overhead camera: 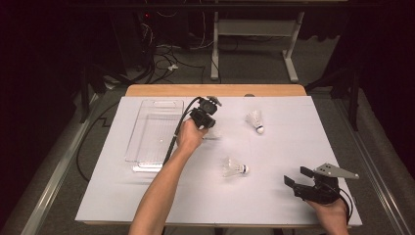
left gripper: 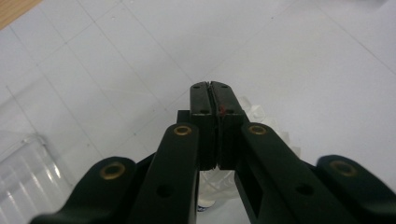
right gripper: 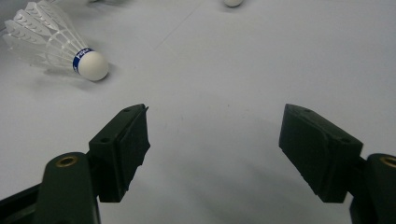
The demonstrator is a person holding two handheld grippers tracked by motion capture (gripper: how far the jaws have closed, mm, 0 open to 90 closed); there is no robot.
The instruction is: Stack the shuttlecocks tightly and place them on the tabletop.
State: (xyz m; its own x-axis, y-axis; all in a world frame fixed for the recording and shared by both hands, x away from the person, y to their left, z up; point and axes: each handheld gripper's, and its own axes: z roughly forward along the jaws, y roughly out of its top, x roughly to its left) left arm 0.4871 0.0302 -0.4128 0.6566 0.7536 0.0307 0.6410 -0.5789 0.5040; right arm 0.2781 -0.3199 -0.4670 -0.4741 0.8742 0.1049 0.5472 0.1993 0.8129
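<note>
**Left jaws shut over a shuttlecock, right jaws waiting wide**

The left gripper (left gripper: 212, 88) is pointing down at the white sheet (overhead camera: 274, 196) with its jaws pressed fully together, pad against pad. A shuttlecock (left gripper: 217, 184) is lying directly beneath and behind those jaws, its white feather skirt peeking out on their right side and below the pads. Whether a thin feather edge is being pinched between the pads cannot be told; no gap is showing. Going for the skirt would make sense, since the feathers give a closed jaw something thin to nip, whereas the round cork would tend to slip away.

The clear tray (left gripper: 28, 172) is sitting off to the lower left of the left jaws, close by. That is probably why this hand is working here: the tray looks like the likely place for the shuttlecocks.

The right gripper (right gripper: 215, 135) is resting low over the sheet with its jaws spread wide and nothing between them. A second shuttlecock (right gripper: 56, 42) is lying on its side ahead of them and to their left, cork toward the jaws, well clear of both pads. The cork of a third shuttlecock (right gripper: 232, 2) is showing farther ahead. The wide opening suggests this hand is standing ready for its own pick.
</note>
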